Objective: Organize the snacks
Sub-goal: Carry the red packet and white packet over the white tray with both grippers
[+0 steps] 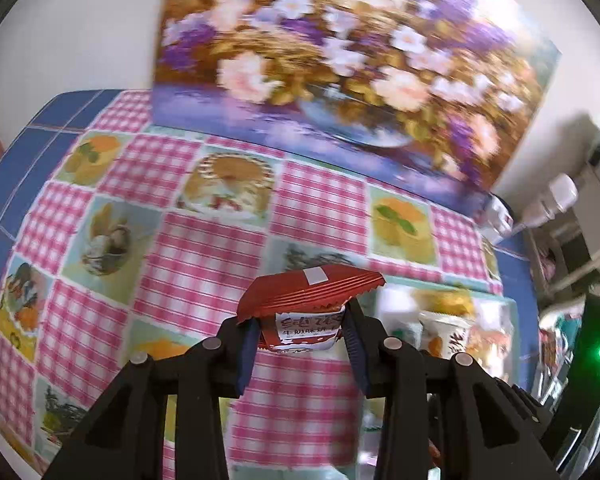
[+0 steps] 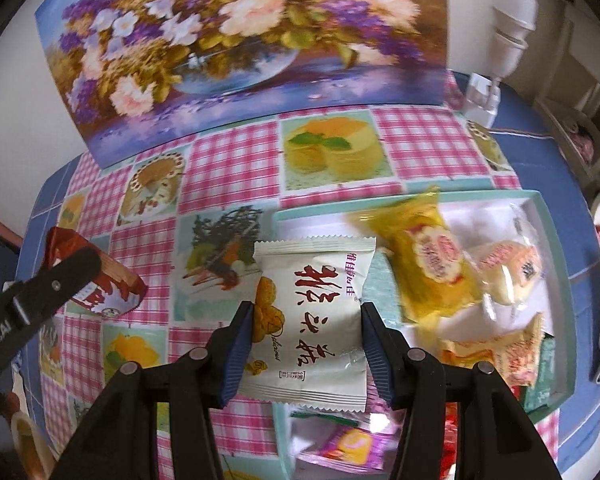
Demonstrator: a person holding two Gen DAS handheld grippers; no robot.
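Note:
My left gripper is shut on a red-wrapped snack and holds it above the pink checked tablecloth. The same red snack and the left gripper's finger show at the left of the right wrist view. My right gripper is shut on a white snack packet with red characters, held over the left rim of a pale teal box. The box holds a yellow snack packet and several other wrapped snacks. The white packet also shows in the left wrist view.
A flower painting leans against the wall at the back of the table. A white plug with a lamp stands at the back right. Blue table edges frame the cloth. More snacks lie in the box's near part.

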